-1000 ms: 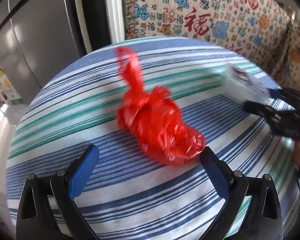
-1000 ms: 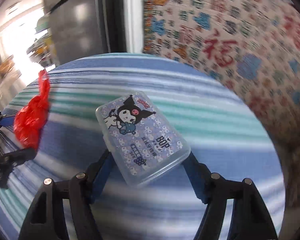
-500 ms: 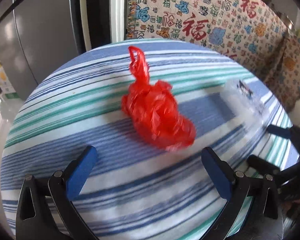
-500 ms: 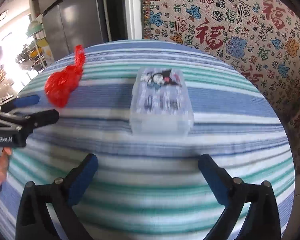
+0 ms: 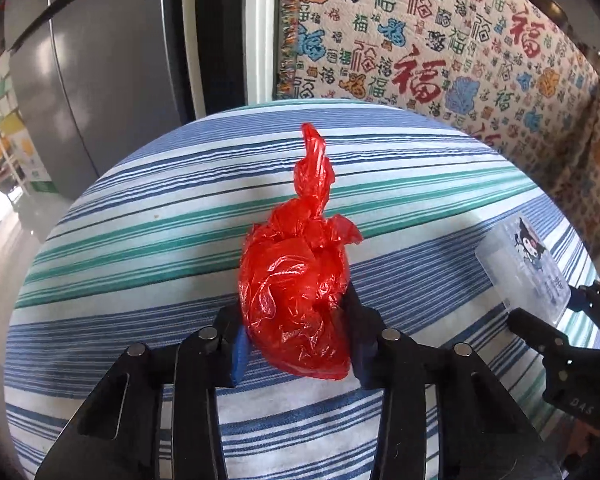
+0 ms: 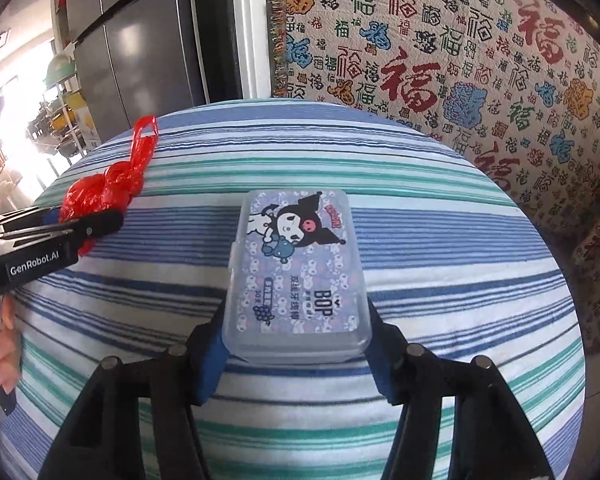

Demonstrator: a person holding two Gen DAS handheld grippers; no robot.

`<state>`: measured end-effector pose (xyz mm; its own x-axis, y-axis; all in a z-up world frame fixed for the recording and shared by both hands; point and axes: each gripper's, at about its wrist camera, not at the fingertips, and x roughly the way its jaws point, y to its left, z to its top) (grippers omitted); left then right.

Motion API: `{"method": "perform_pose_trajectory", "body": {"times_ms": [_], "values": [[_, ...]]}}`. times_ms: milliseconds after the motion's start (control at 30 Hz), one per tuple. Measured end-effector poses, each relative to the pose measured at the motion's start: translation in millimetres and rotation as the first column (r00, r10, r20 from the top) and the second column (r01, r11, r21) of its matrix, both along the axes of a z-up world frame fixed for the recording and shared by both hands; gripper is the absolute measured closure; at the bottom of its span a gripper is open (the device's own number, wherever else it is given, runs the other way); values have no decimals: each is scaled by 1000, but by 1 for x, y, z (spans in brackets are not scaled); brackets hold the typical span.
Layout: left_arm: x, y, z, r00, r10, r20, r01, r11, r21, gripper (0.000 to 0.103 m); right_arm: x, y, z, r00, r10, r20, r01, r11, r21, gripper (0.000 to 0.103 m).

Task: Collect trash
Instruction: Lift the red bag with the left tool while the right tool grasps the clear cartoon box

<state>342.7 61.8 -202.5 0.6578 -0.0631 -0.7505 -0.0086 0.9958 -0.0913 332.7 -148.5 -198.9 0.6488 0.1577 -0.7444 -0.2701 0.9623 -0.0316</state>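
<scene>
Both pieces are gripped: the left claw [image 5: 296, 344] is closed around the red bag [image 5: 296, 300], the right claw [image 6: 296, 344] around the clear plastic box [image 6: 298, 268], both above the striped surface [image 6: 440, 240]. Whether they are lifted is unclear. No bin shows; disposal remains.

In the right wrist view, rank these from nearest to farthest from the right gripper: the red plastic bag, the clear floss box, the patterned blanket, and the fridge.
1. Clear floss box: between the right gripper fingers.
2. Red plastic bag: to the left on the striped tablecloth, in the left gripper.
3. Patterned blanket, behind the table on the right, and fridge, behind on the left: too close to call.
</scene>
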Motion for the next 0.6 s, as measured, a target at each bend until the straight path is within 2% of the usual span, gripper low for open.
{"method": "perform_pose_trajectory", "body": {"times_ms": [100, 400, 600], "values": [[-7, -4, 1, 1000, -3, 12, 3, 1000, -25, 66, -8, -5, 3, 1000, -4, -8, 4, 1000, 8, 42], [-27, -36, 27, 992, -65, 105, 61, 997, 41, 67, -32, -23, 15, 1000, -25, 9, 24, 999, 49, 42], [-35, -48, 34, 989, -105, 108, 101, 994, 48, 67, -46, -35, 18, 999, -38, -1, 38, 999, 29, 42]]}}
